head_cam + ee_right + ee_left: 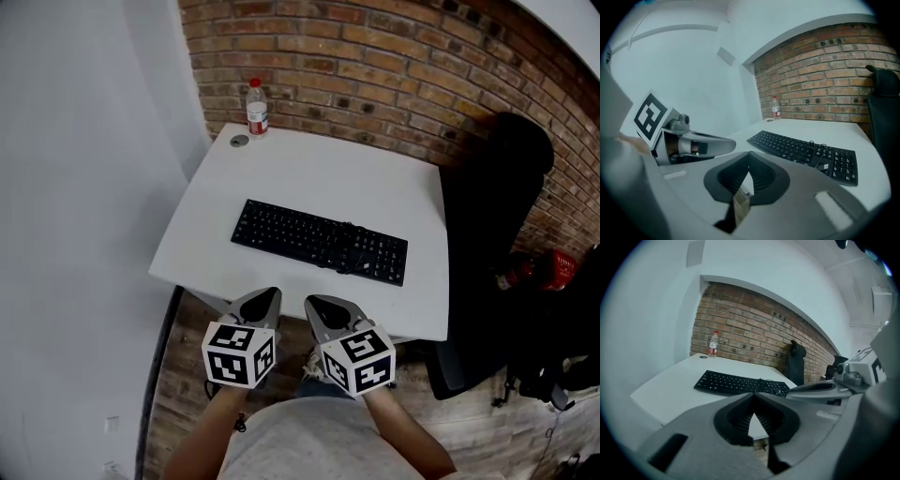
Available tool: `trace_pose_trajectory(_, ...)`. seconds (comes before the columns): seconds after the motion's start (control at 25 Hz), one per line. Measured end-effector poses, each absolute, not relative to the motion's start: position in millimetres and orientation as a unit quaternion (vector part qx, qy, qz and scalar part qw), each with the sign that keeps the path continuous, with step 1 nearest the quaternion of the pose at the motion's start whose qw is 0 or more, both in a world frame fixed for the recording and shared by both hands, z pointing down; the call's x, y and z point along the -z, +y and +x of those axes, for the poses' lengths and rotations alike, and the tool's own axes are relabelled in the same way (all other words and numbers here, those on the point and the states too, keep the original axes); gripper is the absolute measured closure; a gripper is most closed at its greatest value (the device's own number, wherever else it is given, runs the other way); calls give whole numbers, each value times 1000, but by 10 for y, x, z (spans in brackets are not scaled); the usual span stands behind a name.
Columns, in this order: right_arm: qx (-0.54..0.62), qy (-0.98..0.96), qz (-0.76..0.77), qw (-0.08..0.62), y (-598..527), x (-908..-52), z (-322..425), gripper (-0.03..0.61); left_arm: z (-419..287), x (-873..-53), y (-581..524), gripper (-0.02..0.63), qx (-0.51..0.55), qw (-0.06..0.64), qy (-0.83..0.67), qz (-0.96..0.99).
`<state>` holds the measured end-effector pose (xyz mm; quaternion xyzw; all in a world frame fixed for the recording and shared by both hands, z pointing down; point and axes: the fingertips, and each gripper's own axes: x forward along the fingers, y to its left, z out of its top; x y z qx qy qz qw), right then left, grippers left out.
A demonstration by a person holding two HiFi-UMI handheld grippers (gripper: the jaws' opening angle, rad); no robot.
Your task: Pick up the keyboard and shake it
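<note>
A black keyboard lies slightly askew on the white table, its cable coiled on the keys near its right end. It also shows in the left gripper view and the right gripper view. My left gripper and right gripper hover side by side just short of the table's near edge, both shut and empty, tips pointing toward the keyboard. In the left gripper view the left gripper has its jaws meeting; the right gripper does too in its own view.
A water bottle with a red cap and a small round disc stand at the table's far left corner. A brick wall runs behind. A black office chair sits right of the table, red items beyond it.
</note>
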<state>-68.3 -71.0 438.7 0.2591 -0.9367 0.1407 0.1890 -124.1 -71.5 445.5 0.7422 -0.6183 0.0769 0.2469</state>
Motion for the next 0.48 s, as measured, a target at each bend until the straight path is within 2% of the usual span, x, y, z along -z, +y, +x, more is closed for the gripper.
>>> trace_pose_trajectory(0.48, -164, -929, 275, 184, -1606, -4463, -509, 566, -1185, -4529, -1587, 621, -98, 254, -614, 741)
